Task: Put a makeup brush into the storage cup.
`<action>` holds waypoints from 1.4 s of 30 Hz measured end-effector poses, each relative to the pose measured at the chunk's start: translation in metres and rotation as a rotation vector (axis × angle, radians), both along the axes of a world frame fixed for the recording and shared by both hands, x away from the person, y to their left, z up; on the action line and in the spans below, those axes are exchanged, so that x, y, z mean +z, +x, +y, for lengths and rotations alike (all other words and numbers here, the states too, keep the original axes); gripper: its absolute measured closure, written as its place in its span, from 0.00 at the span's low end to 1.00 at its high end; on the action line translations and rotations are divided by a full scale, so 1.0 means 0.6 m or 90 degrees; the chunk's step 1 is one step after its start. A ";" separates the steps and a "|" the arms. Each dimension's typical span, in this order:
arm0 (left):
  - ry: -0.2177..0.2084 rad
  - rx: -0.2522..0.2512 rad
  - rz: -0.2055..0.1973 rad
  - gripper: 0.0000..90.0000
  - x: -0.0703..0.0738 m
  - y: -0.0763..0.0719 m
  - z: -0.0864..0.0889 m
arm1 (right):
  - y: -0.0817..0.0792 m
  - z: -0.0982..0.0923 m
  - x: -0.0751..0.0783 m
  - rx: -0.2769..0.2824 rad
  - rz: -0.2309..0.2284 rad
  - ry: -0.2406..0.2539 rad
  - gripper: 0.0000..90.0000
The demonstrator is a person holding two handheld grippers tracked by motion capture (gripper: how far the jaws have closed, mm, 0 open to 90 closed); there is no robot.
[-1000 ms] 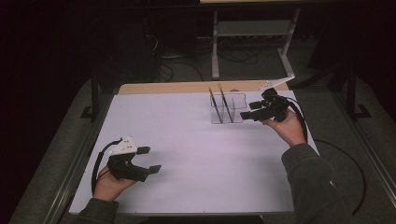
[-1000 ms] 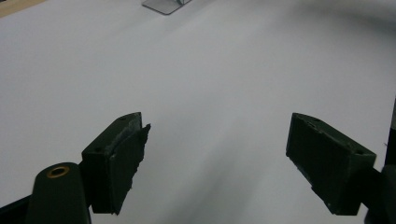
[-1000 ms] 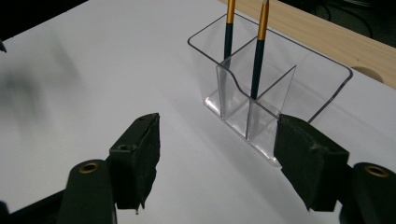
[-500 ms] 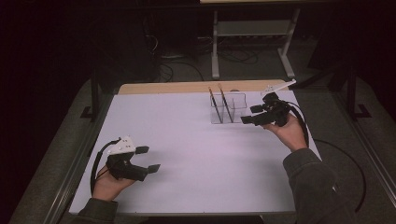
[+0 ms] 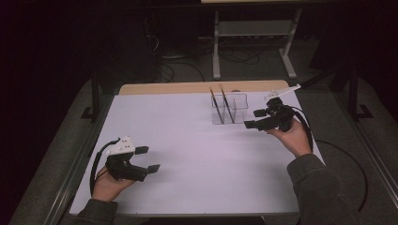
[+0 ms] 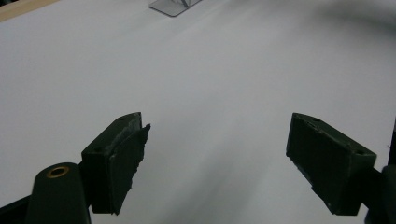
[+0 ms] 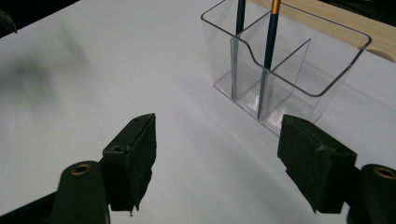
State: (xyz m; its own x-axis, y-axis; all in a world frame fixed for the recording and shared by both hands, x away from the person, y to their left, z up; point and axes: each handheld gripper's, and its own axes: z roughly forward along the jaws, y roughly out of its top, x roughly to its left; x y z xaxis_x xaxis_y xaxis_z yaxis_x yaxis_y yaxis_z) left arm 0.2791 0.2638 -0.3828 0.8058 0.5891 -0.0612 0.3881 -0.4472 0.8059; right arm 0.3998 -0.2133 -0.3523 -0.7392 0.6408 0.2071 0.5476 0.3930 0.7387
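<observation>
A clear plastic holder (image 5: 233, 112) with compartments stands at the far right of the white tabletop (image 5: 187, 136). Two dark pencils (image 5: 216, 104) (image 5: 226, 102) lean in it. My right gripper (image 5: 252, 118) hovers just right of the holder, its jaws open and empty. In the right gripper view the holder (image 7: 327, 70) sits close ahead and right of the open jaws (image 7: 217, 158), with the pencils (image 7: 239, 18) (image 7: 270, 42) upright inside. My left gripper (image 5: 149, 159) rests at the near left, open and empty. In the left gripper view its jaws (image 6: 233, 158) stand wide over bare tabletop, the holder (image 6: 173, 5) far off.
A wooden strip (image 5: 187, 87) runs along the table's far edge. Behind it on the dark floor stands a metal frame (image 5: 253, 33) among cables. A black cable (image 5: 356, 164) loops off the table's right side. The white surface between the two hands is bare.
The right hand has shifted only slightly beside the holder. The left hand has kept still.
</observation>
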 end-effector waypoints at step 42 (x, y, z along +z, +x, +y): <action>-0.012 0.008 0.006 0.21 0.003 0.000 0.004 | -0.056 -0.019 -0.029 -0.001 -0.004 0.022 0.25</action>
